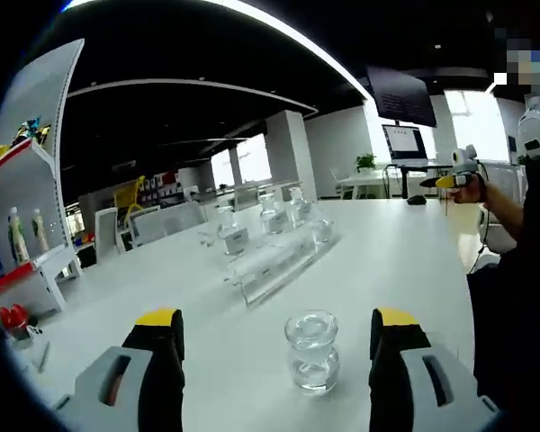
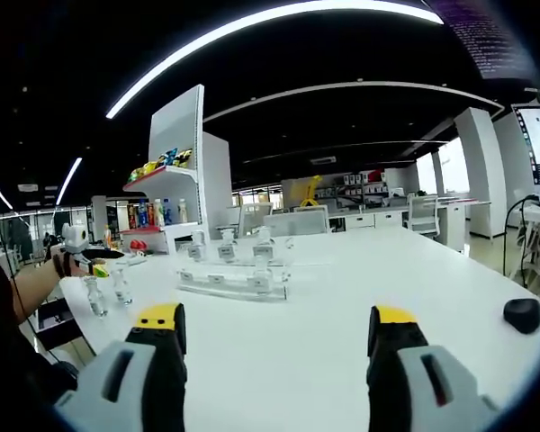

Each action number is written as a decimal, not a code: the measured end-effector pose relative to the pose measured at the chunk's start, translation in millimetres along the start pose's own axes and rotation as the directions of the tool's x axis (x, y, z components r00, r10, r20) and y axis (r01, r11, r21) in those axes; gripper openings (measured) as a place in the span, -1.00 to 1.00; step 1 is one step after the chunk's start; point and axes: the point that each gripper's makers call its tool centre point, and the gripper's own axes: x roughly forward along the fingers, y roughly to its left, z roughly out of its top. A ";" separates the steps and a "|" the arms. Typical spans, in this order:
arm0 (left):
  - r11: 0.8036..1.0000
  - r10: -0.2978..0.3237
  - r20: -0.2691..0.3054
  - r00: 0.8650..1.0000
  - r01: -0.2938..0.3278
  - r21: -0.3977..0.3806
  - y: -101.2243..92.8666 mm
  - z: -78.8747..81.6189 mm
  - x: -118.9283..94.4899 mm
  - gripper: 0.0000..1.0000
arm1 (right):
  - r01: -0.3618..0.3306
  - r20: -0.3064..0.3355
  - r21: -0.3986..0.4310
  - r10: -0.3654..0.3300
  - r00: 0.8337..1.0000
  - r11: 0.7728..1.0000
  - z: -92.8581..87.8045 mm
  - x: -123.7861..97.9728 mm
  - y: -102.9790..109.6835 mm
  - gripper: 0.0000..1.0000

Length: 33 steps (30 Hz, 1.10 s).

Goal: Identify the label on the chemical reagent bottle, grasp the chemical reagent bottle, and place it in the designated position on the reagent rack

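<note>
Standing between open left tool [image 1: 276,337] jaws: 1 bottle [image 1: 312,352]; rack [image 1: 279,261] holds maybe 4.

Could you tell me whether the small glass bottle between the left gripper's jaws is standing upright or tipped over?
Upright: the bottle stands on the white table with its round stopper on top, between the open left gripper jaws, untouched.

Pretty bright overall, the ceiling light strips [image 2: 279,18] bend hard from fisheye. Windows [image 1: 472,121] blow out white, the table [image 1: 387,252] has soft glare, the ceiling stays dark, and far stuff looks mushy.
</note>
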 end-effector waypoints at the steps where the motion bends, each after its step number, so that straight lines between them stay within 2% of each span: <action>1: 1.000 -0.007 -0.007 1.000 0.007 0.007 -1.0 -3.1 1.0 0.64 | 0.000 0.001 0.001 0.000 1.000 1.000 0.0 0.1 0.0 0.59; 4: 0.999 -0.021 -0.015 1.000 0.021 0.032 -1.8 -9.6 3.3 0.58 | -0.004 0.005 0.008 0.004 1.000 1.000 0.5 0.8 0.7 0.59; 10: 0.998 -0.058 -0.029 0.998 0.059 0.027 -0.6 -21.0 10.4 0.40 | -0.007 0.006 0.004 0.007 1.000 1.000 0.9 1.1 1.9 0.59; 15: 0.991 -0.132 0.012 0.991 0.132 0.011 -11.9 -24.5 14.7 0.21 | -0.001 0.004 0.004 0.001 1.000 1.000 0.1 -0.7 0.7 0.59; 19: 0.988 -0.154 0.015 0.988 0.154 0.005 -15.1 -30.3 18.8 -0.03 | 0.000 0.006 0.005 0.000 1.000 1.000 0.8 -1.4 0.7 0.59; 25: 0.984 -0.179 0.035 0.983 0.179 0.003 -27.3 -29.2 22.9 -0.16 | -0.001 0.004 0.002 0.001 1.000 1.000 0.6 -1.5 1.5 0.59; 31: 0.982 -0.186 0.047 0.981 0.187 -0.017 -27.1 -29.0 24.0 -0.27 | -0.001 0.004 0.004 0.001 1.000 1.000 -0.2 -1.0 1.7 0.59; 33: 0.981 -0.189 0.062 0.980 0.191 -0.038 -27.7 -28.8 24.8 -0.37 | -0.001 0.003 0.004 0.001 1.000 1.000 -0.9 -0.7 1.6 0.59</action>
